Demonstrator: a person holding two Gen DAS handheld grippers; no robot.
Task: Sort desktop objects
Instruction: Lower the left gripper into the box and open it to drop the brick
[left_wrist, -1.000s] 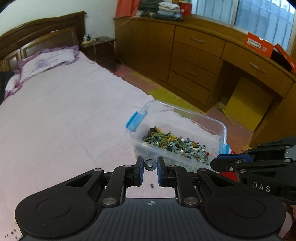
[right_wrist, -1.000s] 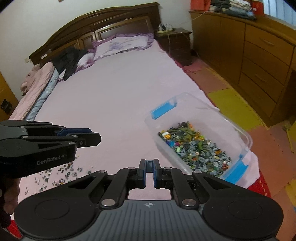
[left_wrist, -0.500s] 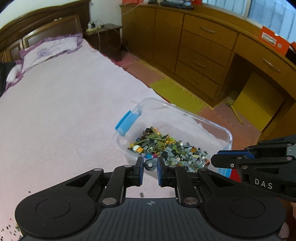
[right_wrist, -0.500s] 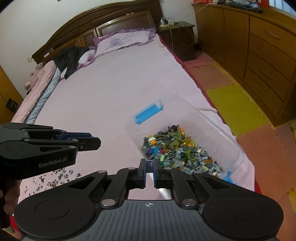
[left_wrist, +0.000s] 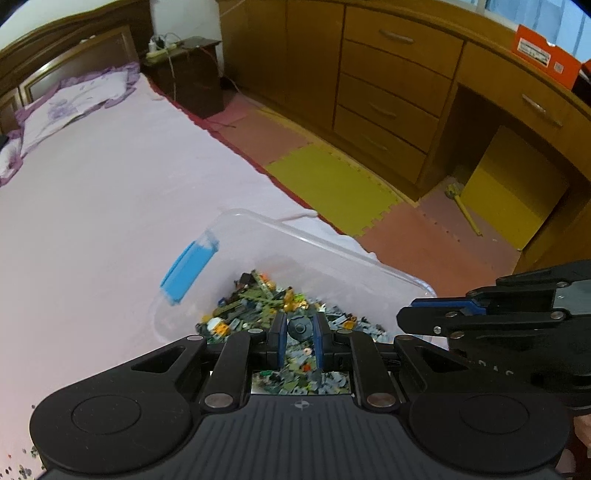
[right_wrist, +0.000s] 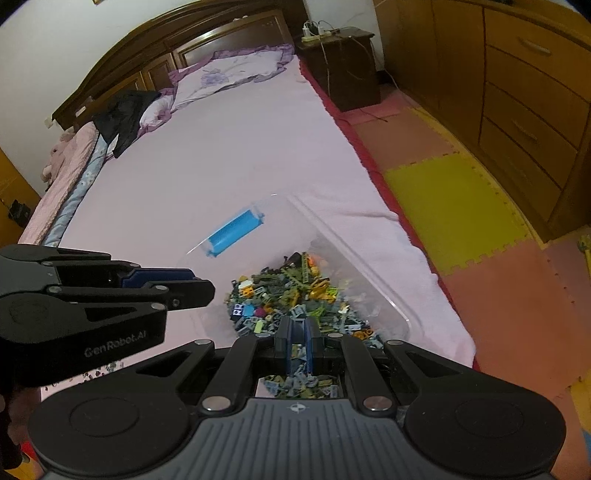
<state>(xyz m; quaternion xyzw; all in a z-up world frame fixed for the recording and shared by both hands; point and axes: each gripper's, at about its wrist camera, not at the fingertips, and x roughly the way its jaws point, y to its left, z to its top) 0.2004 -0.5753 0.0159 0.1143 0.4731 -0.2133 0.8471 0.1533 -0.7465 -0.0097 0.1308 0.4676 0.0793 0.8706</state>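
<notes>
Round grey piece (left_wrist: 299, 327) is sitting face-up, no long axis showing, pinched in the left claw (left_wrist: 299, 334) above the clear bin (left_wrist: 325, 243); right claw (right_wrist: 298, 338) is hanging closed and empty beside it.

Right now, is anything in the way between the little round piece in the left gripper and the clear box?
Nothing visible. The left gripper holds the grey piece right above the open clear box, with no lid on it.

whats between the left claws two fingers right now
A small dark round piece sits pinched between the left claw's blue pads, held over the pile of bricks in the clear bin. The left wrist view shows it.
</notes>
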